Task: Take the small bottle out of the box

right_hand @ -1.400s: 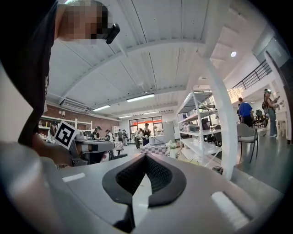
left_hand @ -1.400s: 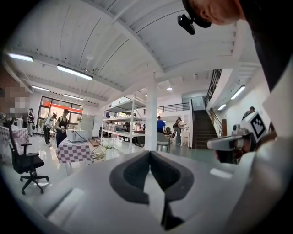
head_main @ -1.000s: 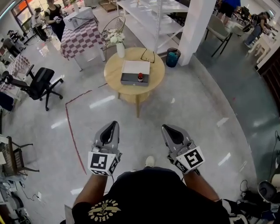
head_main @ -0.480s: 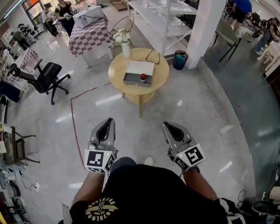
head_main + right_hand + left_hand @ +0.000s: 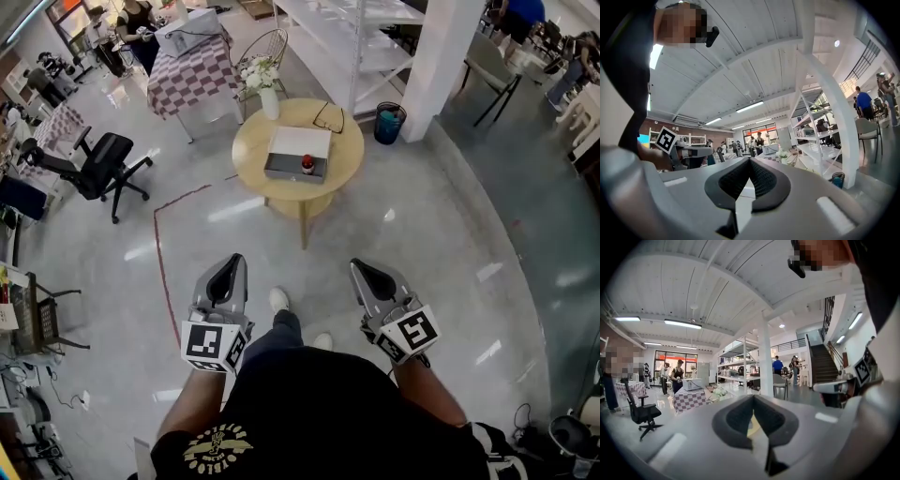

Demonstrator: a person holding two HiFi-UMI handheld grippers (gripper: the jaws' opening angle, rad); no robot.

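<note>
A round wooden surface is standing well ahead on the floor, carrying a white and grey box. The left tool and right tool are hovering close to the person, both clenched and empty. The small bottle, partly red, is standing at the box's near edge.

l gripper jaws together, empty; chair at left, pillar ahead.

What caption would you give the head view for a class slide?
Person faces a round table bearing the box and small bottle; left gripper and right gripper shut, empty.
</note>
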